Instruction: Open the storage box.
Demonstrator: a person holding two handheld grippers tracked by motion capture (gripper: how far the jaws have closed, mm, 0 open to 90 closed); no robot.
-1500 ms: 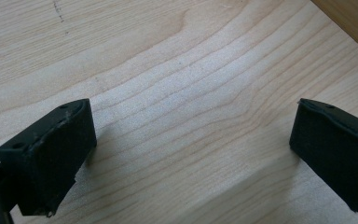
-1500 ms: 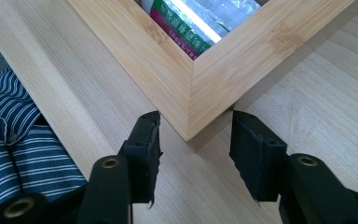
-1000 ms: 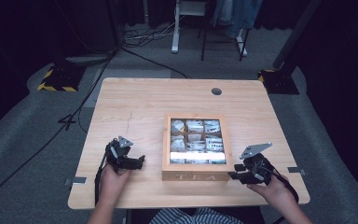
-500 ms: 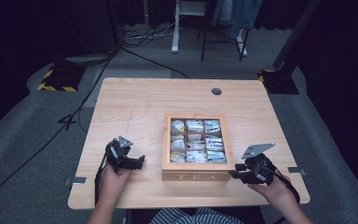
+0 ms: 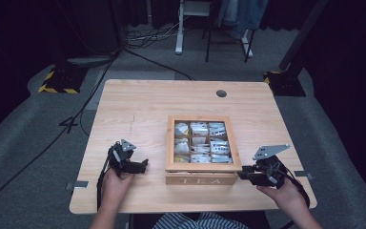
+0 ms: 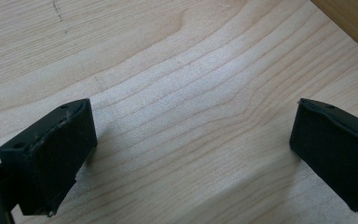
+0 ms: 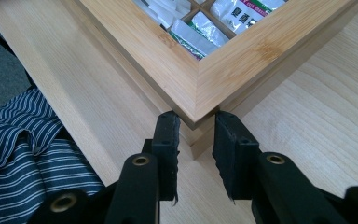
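Observation:
A wooden tea box (image 5: 203,180) marked TEA stands on the table near its front edge, with packets of tea bags (image 5: 200,143) showing in its compartments. My right gripper (image 5: 242,175) is at the box's front right corner. In the right gripper view its jaws are drawn close on either side of that corner (image 7: 196,100) of the tea box (image 7: 158,51), touching both faces at the seam. My left gripper (image 5: 144,164) rests on bare wood left of the box, wide open, with nothing between its jaws (image 6: 191,135).
The light wooden table (image 5: 138,109) has a round cable hole (image 5: 221,93) at the back. The person's striped clothing (image 7: 23,154) lies just past the front edge. Black cables and a yellow-striped base (image 5: 59,81) are on the floor to the left.
My right gripper has moved slightly left, up against the box's front right corner. The left gripper and the box stay where they were.

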